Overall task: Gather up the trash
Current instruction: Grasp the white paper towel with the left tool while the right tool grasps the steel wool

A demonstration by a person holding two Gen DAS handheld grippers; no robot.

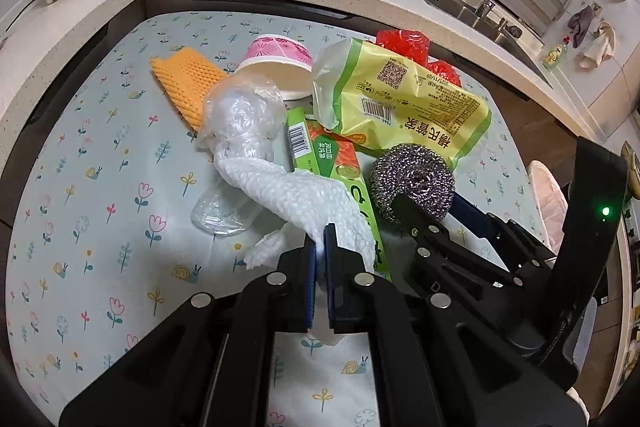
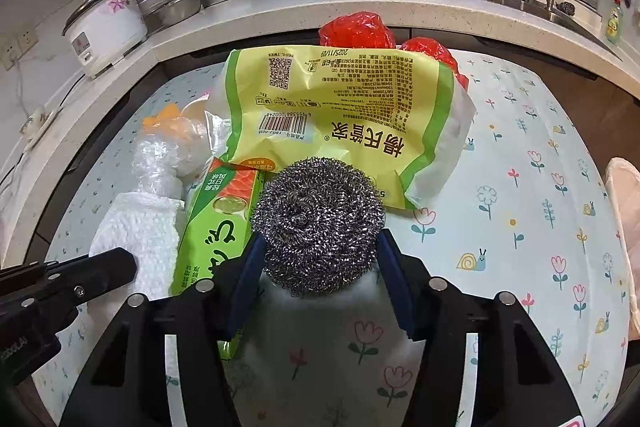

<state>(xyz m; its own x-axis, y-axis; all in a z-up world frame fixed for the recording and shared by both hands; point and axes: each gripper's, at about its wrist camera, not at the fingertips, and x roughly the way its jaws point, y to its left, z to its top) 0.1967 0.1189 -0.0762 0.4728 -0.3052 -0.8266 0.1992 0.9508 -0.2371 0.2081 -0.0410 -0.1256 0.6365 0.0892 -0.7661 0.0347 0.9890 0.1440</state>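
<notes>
Left gripper (image 1: 320,247): jaws closed on a corner of the white foam sheet (image 1: 296,195), which trails up to a crumpled clear bag (image 1: 240,115).

Right gripper (image 2: 318,259): jaws stand either side of the steel scourer (image 2: 318,223); the right pad shows a gap, the left pad's contact cannot be judged, so no firm grip is confirmed.

The trash lies clustered mid-table on the floral tablecloth (image 1: 100,187), toward the far edge. The scourer sits at the near end of a yellow-green packet (image 2: 340,107) printed with Chinese characters, a QR code, a barcode and the date 2025/11/09. Left of the scourer lies a green box (image 2: 216,227) with a barcode; its lettering is unreadable. Red wrappers (image 2: 356,29) lie behind the packet. A pink paper cup (image 1: 280,63) lies tipped beside an orange ridged pad (image 1: 188,83).
</notes>
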